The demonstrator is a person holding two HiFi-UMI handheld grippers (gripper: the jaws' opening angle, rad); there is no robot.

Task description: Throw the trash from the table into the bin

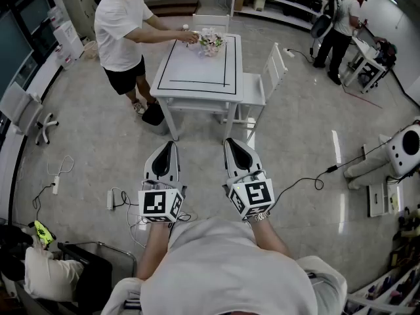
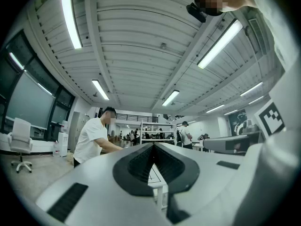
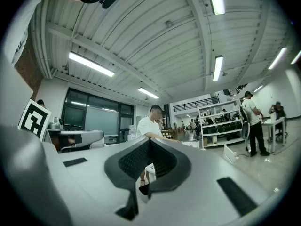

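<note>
Both tools are held level above the glossy grey floor (image 1: 85, 149), well short of the table. The left hand-held gripper (image 1: 170, 146) has its jaws pressed together with nothing between them. The right hand-held gripper (image 1: 231, 143) is closed and empty in the same way.

The trash, a small heap of crumpled pale wrappers (image 1: 211, 43), lies at the far end of the white tabletop with a black rectangle outlined on it (image 1: 197, 71), well apart from both hand-held grippers. A person in a white T-shirt and black shorts (image 1: 121, 31) stands at the table's left side. This person's arm stretches across the far end, with the hand right at the heap. The small black bin (image 1: 153, 115) sits on the floor by the table's near left leg, just beside that person's feet.

A white slatted chair (image 1: 266, 84) stands tight against the table's right side. A white swivel office chair (image 1: 31, 113) is off to the left near the windows. White cables and a power strip (image 1: 115, 199) lie on the floor just left of the left hand-held gripper, and a black cable (image 1: 308, 182) loops across the floor to the right. A white rounded machine (image 1: 407, 148) stands at the right edge. In the far right corner a second person in a white shirt with a dark backpack (image 1: 340, 18) faces a bench.
</note>
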